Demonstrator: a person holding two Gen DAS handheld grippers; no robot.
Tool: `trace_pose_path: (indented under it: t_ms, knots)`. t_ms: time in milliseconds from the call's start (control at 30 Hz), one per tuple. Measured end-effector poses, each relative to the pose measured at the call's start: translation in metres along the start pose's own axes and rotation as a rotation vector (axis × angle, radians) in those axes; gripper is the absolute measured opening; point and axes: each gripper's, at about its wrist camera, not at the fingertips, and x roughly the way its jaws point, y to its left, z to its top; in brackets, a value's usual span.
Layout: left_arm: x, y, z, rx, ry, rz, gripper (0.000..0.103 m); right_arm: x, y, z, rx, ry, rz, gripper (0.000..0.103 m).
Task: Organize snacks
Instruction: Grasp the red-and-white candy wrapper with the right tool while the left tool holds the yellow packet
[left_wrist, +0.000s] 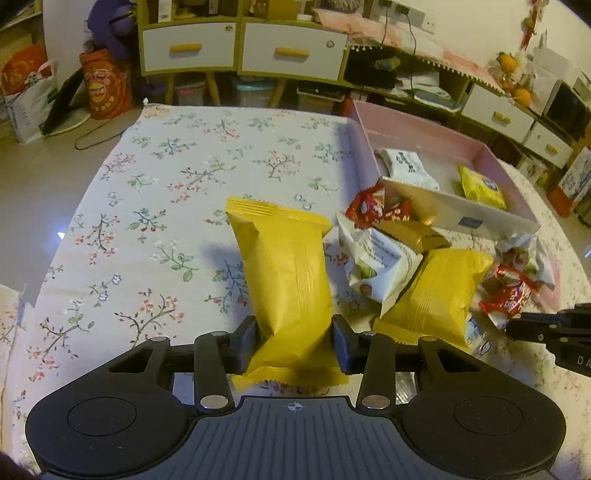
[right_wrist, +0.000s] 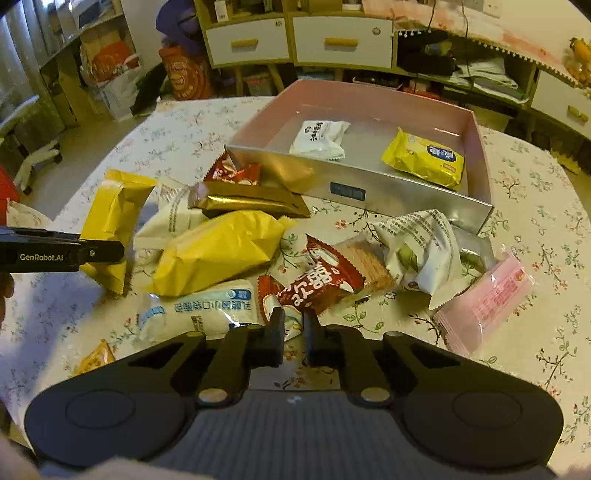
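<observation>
Landmark: pink box (right_wrist: 480, 162), set at the far side of the floral surface (left_wrist: 147, 184).

Left of the box: a yellow packet (left_wrist: 284, 273) is clamped between the fingers of the left gripper (left_wrist: 294, 341), gripped at its near end and tilted up off the cloth. Probably lifted for transfer into the box.

In front of the box: the loose pile is left unsorted – a gold bar (right_wrist: 247, 203), a second yellow packet (right_wrist: 218, 254), a white bread pack (right_wrist: 199, 314) and a red wafer pack (right_wrist: 317, 280).

The right gripper (right_wrist: 293, 332) is closed at the near corner of the red wafer pack; whether the wrapper edge is pinched cannot be told.

Inside the box: a white packet (right_wrist: 319, 138) and a small yellow packet (right_wrist: 424, 158) are already stowed.

Front right of the box: a white nut pouch (right_wrist: 417, 251) and a pink packet (right_wrist: 484, 299) are still outside.
</observation>
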Motion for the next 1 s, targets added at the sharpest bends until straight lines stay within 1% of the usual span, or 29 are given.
trace_pose_path:
  t_ms: [33, 100, 200, 300, 333, 367, 400, 467, 533, 567, 600, 667, 700, 800, 867, 933, 1000]
  knots:
    - [-0.002, 0.001, 0.001, -0.003, -0.004, -0.003, 0.040, -0.001, -0.001, 0.001, 0.008, -0.001, 0.010, 0.008]
    - [-0.005, 0.001, 0.002, -0.007, -0.008, -0.009, 0.040, -0.005, -0.003, 0.002, 0.020, -0.010, 0.022, 0.001]
    - [-0.009, 0.001, 0.004, -0.010, -0.011, -0.021, 0.040, -0.010, -0.005, 0.004, 0.027, -0.027, 0.023, 0.001]
    - [-0.014, -0.001, 0.006, -0.012, -0.019, -0.037, 0.040, -0.011, -0.009, 0.006, 0.044, -0.025, 0.027, 0.002]
    - [-0.016, -0.001, 0.006, -0.012, -0.022, -0.043, 0.040, -0.010, -0.011, 0.006, 0.058, -0.019, 0.034, 0.004]
    - [-0.018, -0.002, 0.006, -0.012, -0.024, -0.049, 0.040, -0.009, -0.014, 0.006, 0.081, -0.011, 0.040, 0.013]
    - [-0.020, -0.003, 0.006, -0.012, -0.025, -0.052, 0.040, -0.007, -0.016, 0.006, 0.102, -0.006, 0.043, 0.024]
    - [-0.024, -0.005, 0.006, -0.013, -0.028, -0.062, 0.040, -0.006, -0.013, 0.006, 0.067, -0.017, 0.031, 0.034]
    - [-0.026, -0.007, 0.005, -0.014, -0.027, -0.071, 0.040, -0.005, -0.006, 0.007, -0.003, -0.027, 0.007, 0.038]
    - [-0.028, -0.009, 0.004, -0.012, -0.026, -0.075, 0.040, -0.004, -0.003, 0.007, -0.023, -0.026, -0.002, 0.044]
    - [-0.029, -0.011, 0.004, -0.010, -0.024, -0.080, 0.040, -0.002, -0.001, 0.008, -0.022, -0.023, -0.005, 0.051]
    - [-0.030, -0.015, 0.002, -0.002, -0.021, -0.089, 0.040, 0.004, -0.003, 0.010, 0.020, -0.007, 0.008, 0.060]
    - [-0.031, -0.017, 0.001, 0.002, -0.019, -0.094, 0.040, 0.006, -0.006, 0.011, 0.047, 0.000, 0.015, 0.063]
    - [-0.031, -0.025, -0.002, 0.016, -0.013, -0.109, 0.040, 0.012, -0.007, 0.014, 0.083, 0.007, 0.017, 0.068]
    - [-0.031, -0.030, -0.003, 0.026, -0.010, -0.117, 0.040, 0.018, -0.007, 0.014, 0.084, 0.016, 0.003, 0.069]
    - [-0.030, -0.034, -0.005, 0.035, -0.006, -0.124, 0.040, 0.023, -0.007, 0.013, 0.083, 0.030, -0.010, 0.066]
    - [-0.030, -0.036, -0.006, 0.042, -0.002, -0.128, 0.040, 0.029, -0.008, 0.010, 0.082, 0.044, -0.013, 0.058]
